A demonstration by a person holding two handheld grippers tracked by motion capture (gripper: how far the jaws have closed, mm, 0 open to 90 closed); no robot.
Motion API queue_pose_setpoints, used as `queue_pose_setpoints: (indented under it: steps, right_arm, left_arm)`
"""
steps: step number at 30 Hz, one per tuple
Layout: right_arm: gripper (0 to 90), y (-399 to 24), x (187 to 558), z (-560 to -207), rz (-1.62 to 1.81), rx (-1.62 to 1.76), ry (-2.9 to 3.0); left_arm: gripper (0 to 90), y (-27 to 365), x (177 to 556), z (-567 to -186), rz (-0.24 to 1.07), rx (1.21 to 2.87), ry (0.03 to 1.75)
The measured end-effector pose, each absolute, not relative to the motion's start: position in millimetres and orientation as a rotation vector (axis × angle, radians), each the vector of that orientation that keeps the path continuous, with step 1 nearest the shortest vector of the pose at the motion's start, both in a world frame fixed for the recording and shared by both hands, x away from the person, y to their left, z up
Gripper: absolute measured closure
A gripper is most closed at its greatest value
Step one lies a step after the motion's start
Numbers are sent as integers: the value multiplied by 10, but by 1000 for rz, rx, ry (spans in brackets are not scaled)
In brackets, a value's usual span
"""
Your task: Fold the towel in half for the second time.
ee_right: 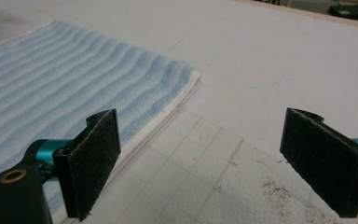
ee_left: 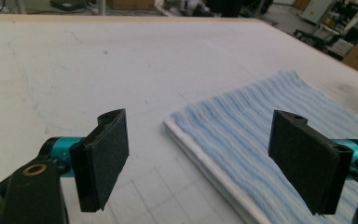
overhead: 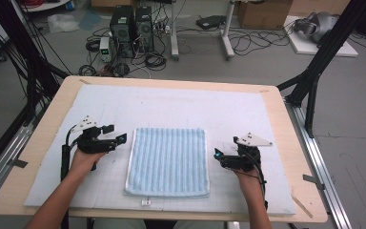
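A light blue striped towel [overhead: 169,161], folded into a square with a white edge, lies flat in the middle of a white mat [overhead: 171,102]. My left gripper [overhead: 115,133] hovers just off the towel's left edge, open and holding nothing. In the left gripper view the towel's far left corner [ee_left: 261,121] lies between the spread jaws of the left gripper [ee_left: 203,158]. My right gripper [overhead: 219,158] sits just off the towel's right edge, also open and empty. In the right gripper view the right gripper [ee_right: 207,163] straddles the mat beside the towel's corner [ee_right: 74,84].
The mat covers most of a light wooden table [overhead: 288,143]. A small white tag [overhead: 146,202] sits at the mat's front edge. Beyond the table, the floor holds computer towers [overhead: 131,26], tangled cables and cardboard boxes. Black frame struts [overhead: 314,71] stand on both sides.
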State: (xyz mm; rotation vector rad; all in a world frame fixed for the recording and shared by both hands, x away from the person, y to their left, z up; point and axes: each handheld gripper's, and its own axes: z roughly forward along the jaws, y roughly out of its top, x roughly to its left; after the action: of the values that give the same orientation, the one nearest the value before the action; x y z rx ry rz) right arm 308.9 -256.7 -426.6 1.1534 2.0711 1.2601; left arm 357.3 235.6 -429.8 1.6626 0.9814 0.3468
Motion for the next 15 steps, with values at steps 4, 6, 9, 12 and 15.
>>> queue_pose_setpoints:
  steps: [4,6,9,12,15]
  right_arm:
    - [114,-2592,3087,-4251,1277,1169,2055]
    - [114,-2590,3098,-4259,1274,1169,2060]
    - [115,-2580,3105,-4268,1264,1168,2074]
    - [115,-2577,3098,-4270,1261,1171,2077]
    - [114,-2584,3099,-4271,1268,1175,2072]
  left_arm:
    - [220,2284,3738,-4182,336,1701,968]
    - [227,2252,3814,-4140,323,1722,965]
    - [235,2209,3876,-4118,325,1739,961]
    - [269,2156,3951,-4146,345,1791,950]
    - [307,2103,4014,-4215,341,1819,966]
